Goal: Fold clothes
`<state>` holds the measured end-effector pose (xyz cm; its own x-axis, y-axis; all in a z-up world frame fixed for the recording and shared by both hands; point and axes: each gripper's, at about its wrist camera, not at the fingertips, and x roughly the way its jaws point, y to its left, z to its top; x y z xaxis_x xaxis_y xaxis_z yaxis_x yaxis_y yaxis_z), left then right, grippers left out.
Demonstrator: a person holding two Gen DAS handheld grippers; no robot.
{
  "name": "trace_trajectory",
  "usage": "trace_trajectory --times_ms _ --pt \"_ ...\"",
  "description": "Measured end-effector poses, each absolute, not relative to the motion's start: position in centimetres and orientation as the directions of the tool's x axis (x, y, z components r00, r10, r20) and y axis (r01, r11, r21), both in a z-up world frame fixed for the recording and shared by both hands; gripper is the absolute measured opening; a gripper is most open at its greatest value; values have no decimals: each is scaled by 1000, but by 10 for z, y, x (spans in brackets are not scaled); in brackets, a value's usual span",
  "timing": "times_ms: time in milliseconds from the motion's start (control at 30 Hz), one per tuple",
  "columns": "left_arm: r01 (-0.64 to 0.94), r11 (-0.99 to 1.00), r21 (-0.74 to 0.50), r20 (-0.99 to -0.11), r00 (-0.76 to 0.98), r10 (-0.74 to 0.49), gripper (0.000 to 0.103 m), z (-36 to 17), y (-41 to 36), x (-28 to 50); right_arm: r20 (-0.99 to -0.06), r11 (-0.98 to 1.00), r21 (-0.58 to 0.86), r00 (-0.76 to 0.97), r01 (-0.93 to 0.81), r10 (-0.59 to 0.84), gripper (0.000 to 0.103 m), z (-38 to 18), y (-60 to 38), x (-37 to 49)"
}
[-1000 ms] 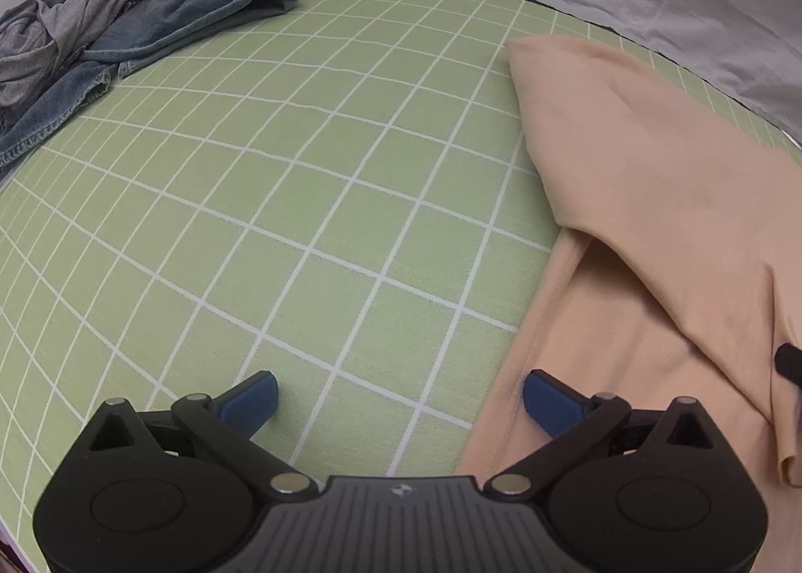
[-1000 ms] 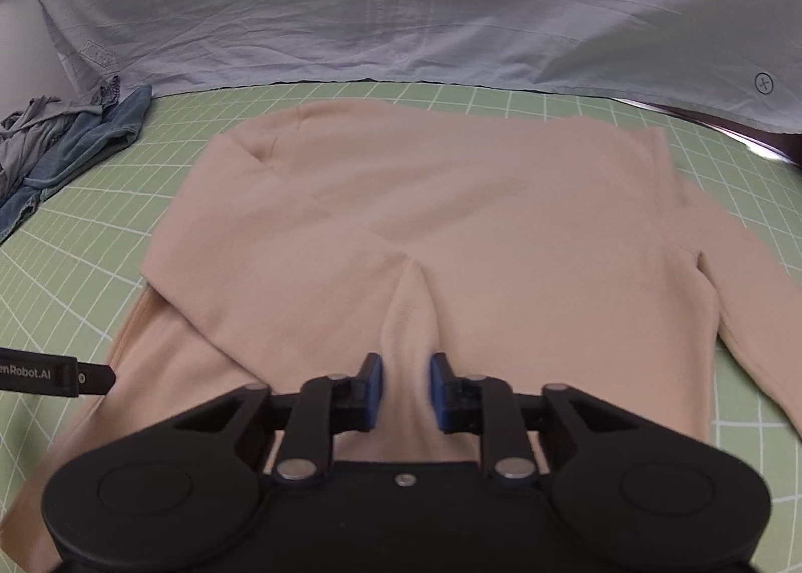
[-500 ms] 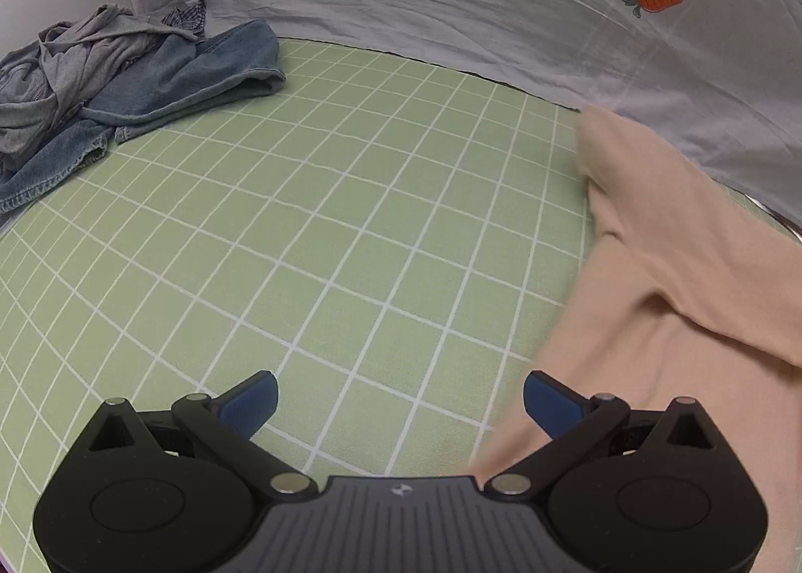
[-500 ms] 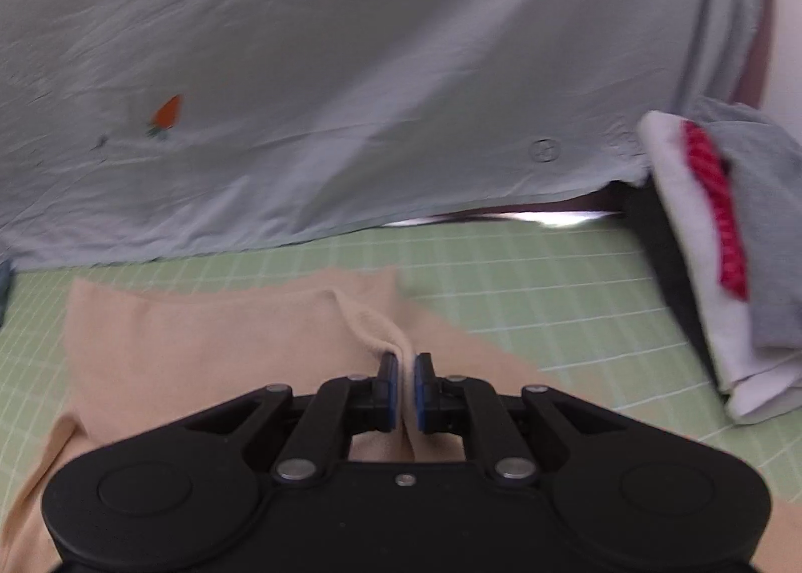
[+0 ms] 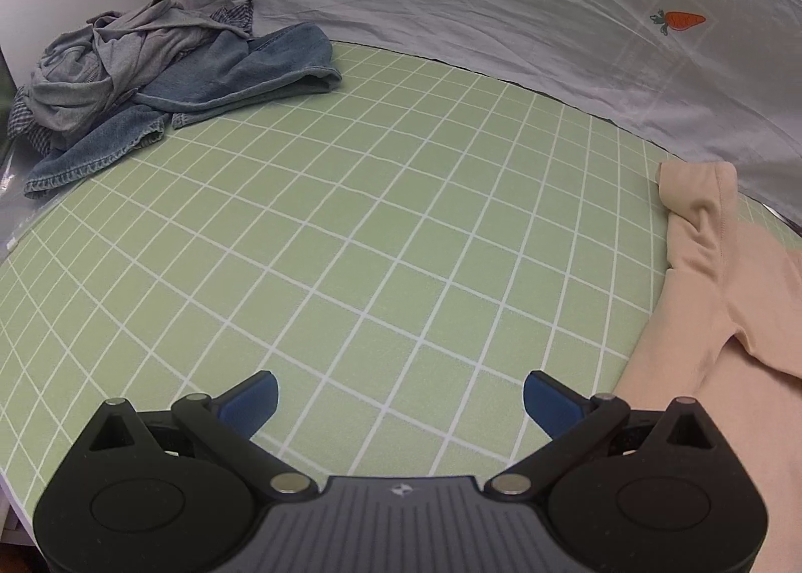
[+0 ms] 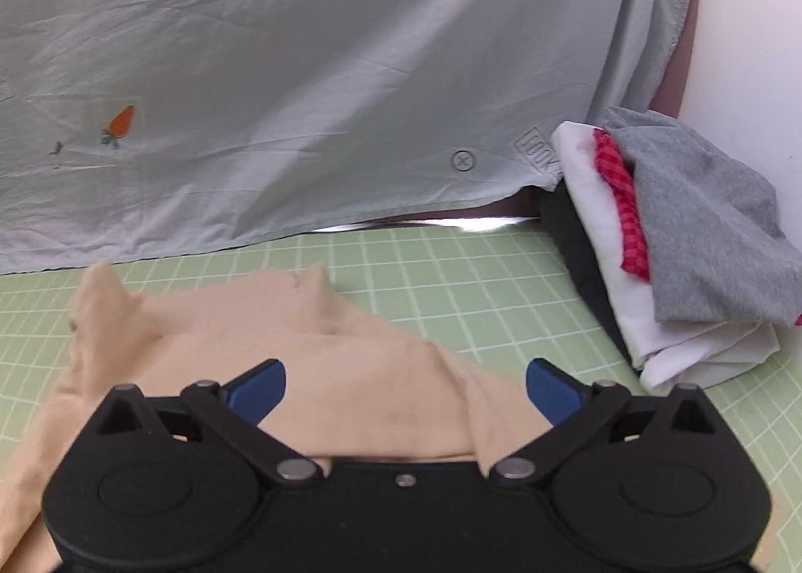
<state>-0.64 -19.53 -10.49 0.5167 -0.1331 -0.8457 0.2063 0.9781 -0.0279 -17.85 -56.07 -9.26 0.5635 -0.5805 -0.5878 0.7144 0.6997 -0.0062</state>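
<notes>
A peach-coloured garment (image 6: 311, 352) lies rumpled on the green grid mat (image 6: 451, 282). In the right wrist view it spreads under and ahead of my right gripper (image 6: 406, 392), whose jaws are opening wide; the cloth lies loose below them and the blue pads do not press it. In the left wrist view the same peach garment (image 5: 722, 302) sits at the right edge, just right of my left gripper (image 5: 401, 402), which stands open over bare green mat (image 5: 351, 232) with nothing between its fingers.
A heap of grey and denim clothes (image 5: 150, 86) lies at the mat's far left. A stack of folded clothes, white, red-checked and grey, (image 6: 671, 252) stands at the far right. A pale printed sheet (image 6: 301, 97) hangs behind the mat.
My right gripper was shut on a fold of the peach garment, dragged it to the right, and now has let go with jaws wide. The left gripper rose and stayed open.
</notes>
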Motion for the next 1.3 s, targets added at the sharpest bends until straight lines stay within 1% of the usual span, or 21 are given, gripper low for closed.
trace_trajectory --times_ms 100,233,400,500,567,600,633,700,733,767,833,867,933,1033,1100,1167,1233,1300 --pt "253 967 -34 -845 509 -164 103 -103 -183 -14 -588 720 32 595 693 -547 103 -93 -523 -179" --pt "337 942 -14 -840 507 -193 103 -99 -166 -19 -597 721 74 610 689 -521 103 -97 -470 -180" --pt "435 900 -16 -831 495 -254 103 -97 -146 -19 -651 713 105 590 693 -477 103 -105 -409 -179" --pt "487 873 -30 -833 471 -291 103 -99 -132 -19 -690 685 83 538 724 -484 103 -113 -374 -172" --pt "516 855 -45 -840 444 -312 103 -101 -123 -19 -704 690 90 536 719 -466 102 -116 -352 -168" --pt "532 845 -50 -845 429 -320 103 -103 -119 -18 -707 695 95 539 713 -457 100 -118 -341 -167" --pt "548 835 -53 -849 415 -327 103 -105 -115 -17 -710 700 99 543 707 -448 96 -119 -329 -165" --pt "578 814 -56 -851 398 -342 103 -106 -106 -13 -714 711 96 546 696 -438 91 -121 -308 -158" --pt "588 807 -56 -850 396 -348 103 -106 -102 -11 -716 715 95 546 692 -434 86 -122 -300 -155" --pt "593 803 -57 -850 394 -351 103 -106 -97 -8 -718 719 95 547 689 -429 84 -123 -292 -152" --pt "597 800 -60 -851 389 -354 103 -107 -89 -2 -722 723 100 550 683 -420 74 -124 -278 -146" --pt "599 798 -62 -851 386 -356 103 -108 -85 1 -725 728 107 554 678 -409 71 -125 -272 -144" --pt "603 795 -65 -852 381 -359 103 -109 -76 7 -729 734 124 563 667 -389 58 -129 -262 -139" --pt "603 796 -60 -851 385 -356 103 -109 -68 15 -736 739 156 576 655 -356 46 -134 -253 -132" --pt "600 798 -57 -849 391 -355 103 -109 -64 19 -750 734 163 567 659 -342 41 -139 -248 -128" --pt "597 800 -60 -849 391 -355 103 -109 -61 20 -763 732 161 554 662 -333 30 -144 -246 -127" --pt "595 801 -65 -850 387 -357 103 -109 -59 20 -761 729 181 563 661 -322 11 -144 -246 -130" --pt "593 802 -73 -851 381 -360 103 -109 -60 18 -753 729 194 576 657 -318 3 -140 -248 -134"
